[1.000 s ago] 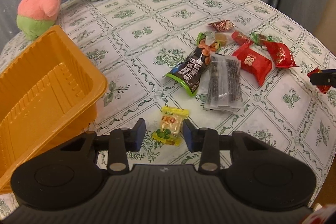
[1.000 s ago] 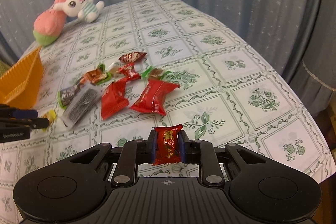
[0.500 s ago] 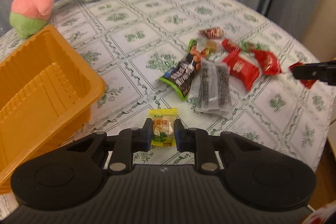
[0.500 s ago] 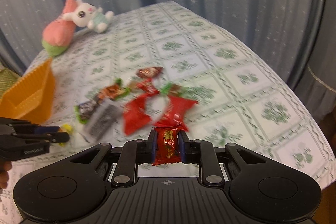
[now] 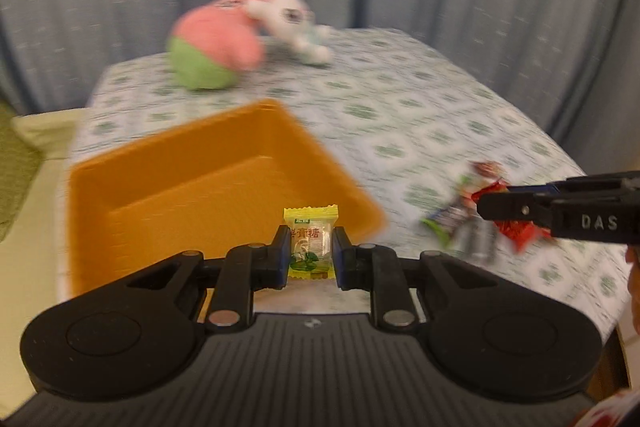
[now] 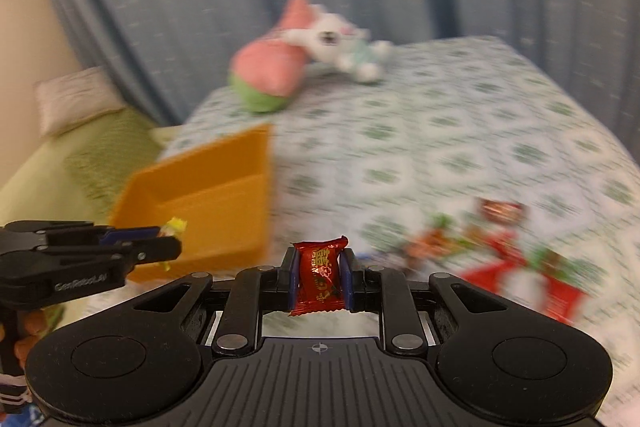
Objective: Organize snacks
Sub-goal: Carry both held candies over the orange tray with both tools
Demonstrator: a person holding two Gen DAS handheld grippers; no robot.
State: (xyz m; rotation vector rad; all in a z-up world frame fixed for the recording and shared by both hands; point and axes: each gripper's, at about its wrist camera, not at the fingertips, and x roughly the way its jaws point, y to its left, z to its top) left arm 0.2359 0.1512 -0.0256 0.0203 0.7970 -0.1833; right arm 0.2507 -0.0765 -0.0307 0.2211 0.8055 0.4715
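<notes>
My left gripper (image 5: 310, 254) is shut on a yellow candy (image 5: 310, 241) and holds it in the air just before the near rim of the orange tray (image 5: 192, 183). My right gripper (image 6: 320, 279) is shut on a red candy (image 6: 320, 277), lifted above the table. The tray (image 6: 208, 195) lies ahead and to the left of it. The left gripper with its yellow candy (image 6: 173, 227) shows at the left of the right wrist view. The right gripper (image 5: 560, 215) shows at the right of the left wrist view. The remaining snacks (image 6: 500, 251) lie blurred on the tablecloth.
A pink and green plush (image 5: 216, 43) and a white bunny plush (image 5: 292, 23) lie at the far end of the table. Blue curtains hang behind. A green bed with a pillow (image 6: 72, 95) is left of the table.
The left gripper shut on the yellow candy, lifted it and swung left toward the tray. The right gripper, still holding the red candy, also rose and swung left. Both views are motion-blurred.
</notes>
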